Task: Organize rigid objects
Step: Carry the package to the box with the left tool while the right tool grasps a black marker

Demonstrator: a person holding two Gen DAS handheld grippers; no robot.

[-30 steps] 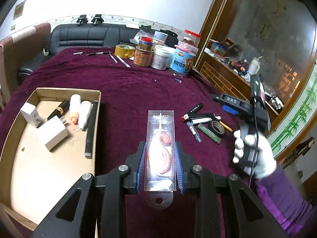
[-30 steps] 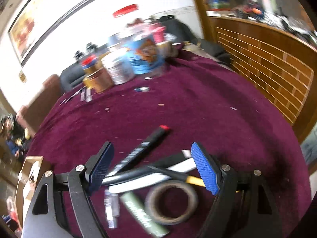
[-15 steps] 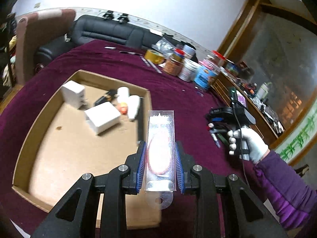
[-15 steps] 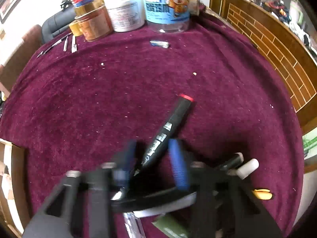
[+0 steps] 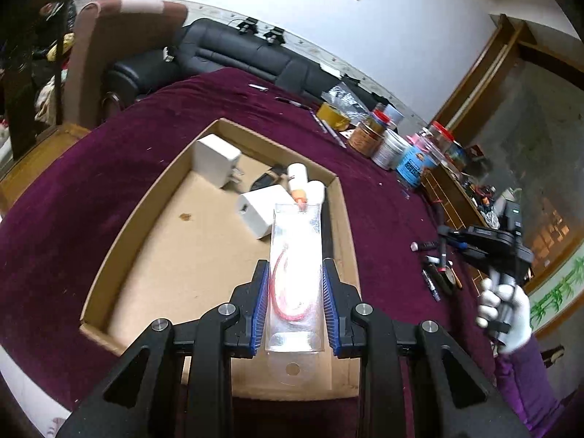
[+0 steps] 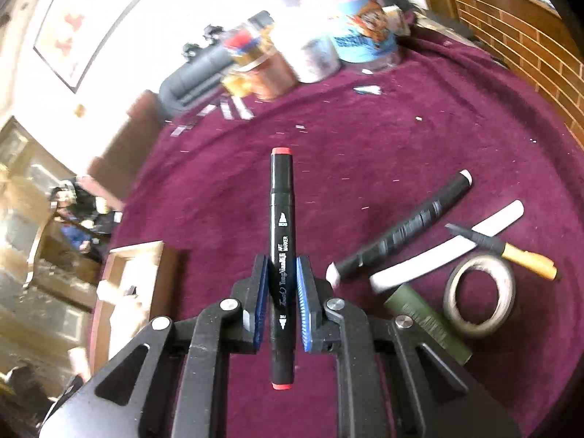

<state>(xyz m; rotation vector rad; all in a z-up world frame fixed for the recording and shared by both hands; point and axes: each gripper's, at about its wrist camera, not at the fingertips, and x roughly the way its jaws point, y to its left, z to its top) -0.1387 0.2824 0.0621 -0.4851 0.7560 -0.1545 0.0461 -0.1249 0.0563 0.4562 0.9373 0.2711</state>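
My left gripper [image 5: 294,284] is shut on a clear plastic package [image 5: 295,255] with a red-and-white item inside, held above the right side of the cardboard box [image 5: 160,255]. The box holds two white adapters [image 5: 215,158], white tubes [image 5: 314,191] and a dark item. My right gripper [image 6: 281,288] is shut on a black art marker [image 6: 281,241] with red ends, lifted above the purple cloth. The right gripper also shows in the left wrist view [image 5: 485,244], held by a white-gloved hand.
On the cloth right of the marker lie a black marker [image 6: 401,230], a white pen [image 6: 445,248], a yellow-handled knife [image 6: 511,252], a tape roll [image 6: 478,292] and a green tube [image 6: 427,321]. Jars and cans [image 5: 394,142] stand at the far table edge.
My left gripper carried the package left, over the box. My right gripper came down onto the pile, closed on the red-ended black marker and lifted it.
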